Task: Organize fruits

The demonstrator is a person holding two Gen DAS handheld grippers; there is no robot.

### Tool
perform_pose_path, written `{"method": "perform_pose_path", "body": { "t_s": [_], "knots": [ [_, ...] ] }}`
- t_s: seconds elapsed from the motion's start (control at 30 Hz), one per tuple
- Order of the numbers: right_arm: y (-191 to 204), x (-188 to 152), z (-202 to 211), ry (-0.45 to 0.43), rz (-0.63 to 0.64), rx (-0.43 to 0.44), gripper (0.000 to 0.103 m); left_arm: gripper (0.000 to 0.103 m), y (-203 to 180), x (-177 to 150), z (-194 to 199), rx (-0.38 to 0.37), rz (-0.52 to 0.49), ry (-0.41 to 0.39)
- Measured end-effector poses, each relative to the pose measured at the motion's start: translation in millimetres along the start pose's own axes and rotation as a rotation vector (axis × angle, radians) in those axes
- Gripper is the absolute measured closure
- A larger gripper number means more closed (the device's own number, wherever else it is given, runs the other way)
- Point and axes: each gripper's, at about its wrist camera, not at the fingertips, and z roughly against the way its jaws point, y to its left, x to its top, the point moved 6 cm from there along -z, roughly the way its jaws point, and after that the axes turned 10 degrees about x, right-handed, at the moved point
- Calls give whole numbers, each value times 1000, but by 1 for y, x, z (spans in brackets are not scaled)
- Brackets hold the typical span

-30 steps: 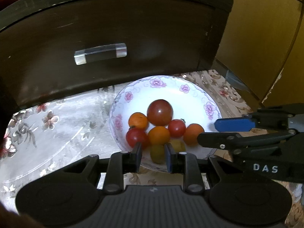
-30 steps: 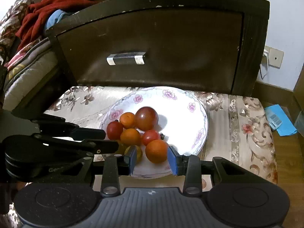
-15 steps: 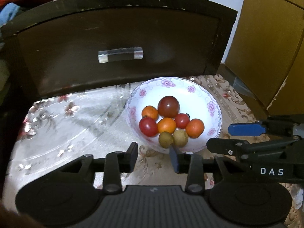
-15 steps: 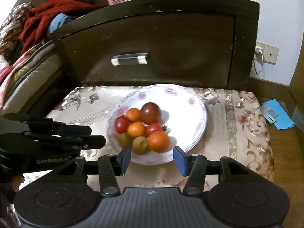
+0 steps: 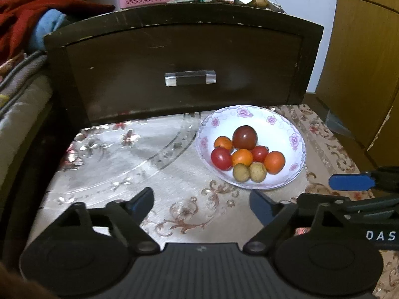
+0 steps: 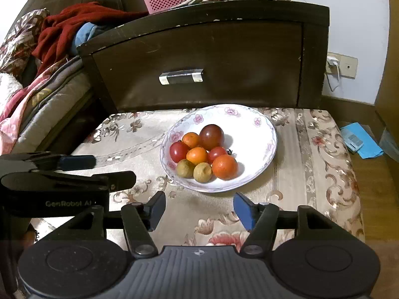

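Left wrist view: left gripper over the patterned cloth, jaws have just been opening & now stand wide apart w/ nothing between them. Plate, white w/ pink flowers, sits ahead & to the right, beyond the fingertips, not touching them. On it a tight pile of fruit: dark tomato at the back, small orange left of it, red tomato front-left, orange in the middle, small red tomato right of that, big orange at the right, two brown-green fruits side by side at the near edge. Clear glass dish lies on the cloth left of the plate. Dark drawer w/ a clear handle stands behind. Right gripper comes in from the right edge, blue pad showing. Right wrist view: right gripper also over the cloth, near side of the plate, jaws have just been opening, about half apart, empty. Same fruit pile sits left of centre on the plate, just past the fingertips. Left gripper enters from the left, apart from the plate. Blue packet lies on the floor at the right
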Motion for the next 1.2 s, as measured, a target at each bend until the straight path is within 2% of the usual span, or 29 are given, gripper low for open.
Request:
{"method": "perform_pose_path", "body": {
  "t_s": [0.23, 0.9, 1.2],
  "knots": [
    [7, -8, 10, -6, -10, -7, 43, 0, 8, -10, 12, 9, 16, -12],
    [34, -32, 37, -25, -25, -3, 38, 0, 17, -34, 46, 71, -13, -28],
    [44, -44, 44, -19, -25, 1, 38, 0, 18, -44, 59, 46, 9, -22]
  ]
}}
